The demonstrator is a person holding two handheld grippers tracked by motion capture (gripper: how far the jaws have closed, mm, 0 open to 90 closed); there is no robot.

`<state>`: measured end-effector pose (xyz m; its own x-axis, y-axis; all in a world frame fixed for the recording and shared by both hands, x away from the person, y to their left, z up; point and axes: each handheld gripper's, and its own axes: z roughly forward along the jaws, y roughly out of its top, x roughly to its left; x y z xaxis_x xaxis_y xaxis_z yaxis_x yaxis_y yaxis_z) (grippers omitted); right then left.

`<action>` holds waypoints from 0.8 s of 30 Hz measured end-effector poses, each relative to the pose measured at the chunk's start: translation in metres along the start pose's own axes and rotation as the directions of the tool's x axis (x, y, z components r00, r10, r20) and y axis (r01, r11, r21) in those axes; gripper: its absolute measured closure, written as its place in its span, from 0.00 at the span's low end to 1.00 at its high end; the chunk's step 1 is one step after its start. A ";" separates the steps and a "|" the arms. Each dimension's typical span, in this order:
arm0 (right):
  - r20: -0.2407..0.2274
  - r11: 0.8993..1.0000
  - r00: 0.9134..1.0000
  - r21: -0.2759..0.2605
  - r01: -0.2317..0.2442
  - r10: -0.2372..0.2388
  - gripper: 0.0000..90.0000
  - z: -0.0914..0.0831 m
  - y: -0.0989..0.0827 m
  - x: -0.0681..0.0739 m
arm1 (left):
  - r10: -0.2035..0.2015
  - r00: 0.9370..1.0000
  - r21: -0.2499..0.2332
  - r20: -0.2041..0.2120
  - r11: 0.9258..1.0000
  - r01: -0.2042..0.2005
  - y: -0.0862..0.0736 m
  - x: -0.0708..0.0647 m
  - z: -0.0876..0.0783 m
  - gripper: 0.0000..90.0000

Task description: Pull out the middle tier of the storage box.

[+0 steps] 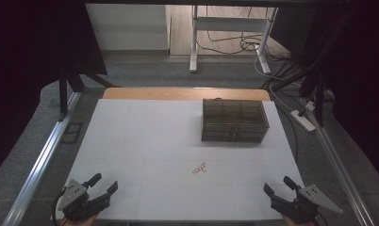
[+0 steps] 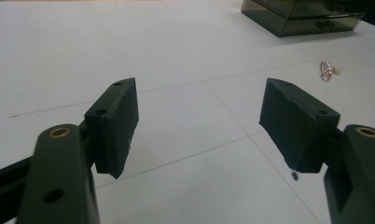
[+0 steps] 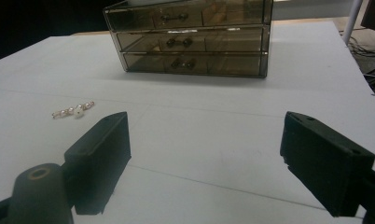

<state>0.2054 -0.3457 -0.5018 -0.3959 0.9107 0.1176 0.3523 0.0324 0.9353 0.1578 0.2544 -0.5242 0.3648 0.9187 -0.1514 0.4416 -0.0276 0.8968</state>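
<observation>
Your left gripper [image 1: 105,185] and right gripper [image 1: 278,185] rest at the near bench [image 1: 145,141] corners, fingers spread wide and empty. The pearl hair clip [image 1: 199,168] lies mid-bench between them, well apart from both. The smoked-acrylic drawer box [image 1: 234,120] stands beyond it.

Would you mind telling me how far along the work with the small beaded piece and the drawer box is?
Nothing looks done yet. The beaded piece lies loose on the white table, apart from the smoked drawer box, whose three drawers look shut. Nothing is in hand: the left tongs and right tongs sit open at the near edge. Picking up the piece and whatever follows remains.
</observation>
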 end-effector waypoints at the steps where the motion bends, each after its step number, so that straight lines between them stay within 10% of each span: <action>1: 0.000 1.000 1.000 -0.001 0.003 -0.003 0.18 0.000 0.000 0.001 | 0.000 1.000 -0.001 -0.001 1.000 0.000 0.000 0.000 0.000 0.32; 24: -0.042 0.999 0.999 -0.008 0.033 -0.034 0.18 0.021 0.005 0.015 | 0.010 1.000 -0.010 0.001 1.000 -0.010 0.000 -0.002 0.001 0.33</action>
<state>0.2186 -0.3234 -0.5024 -0.4425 0.8912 0.1000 0.3318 0.0591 0.9415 0.1582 0.2526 -0.5242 0.3699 0.9180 -0.1431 0.4295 -0.0324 0.9025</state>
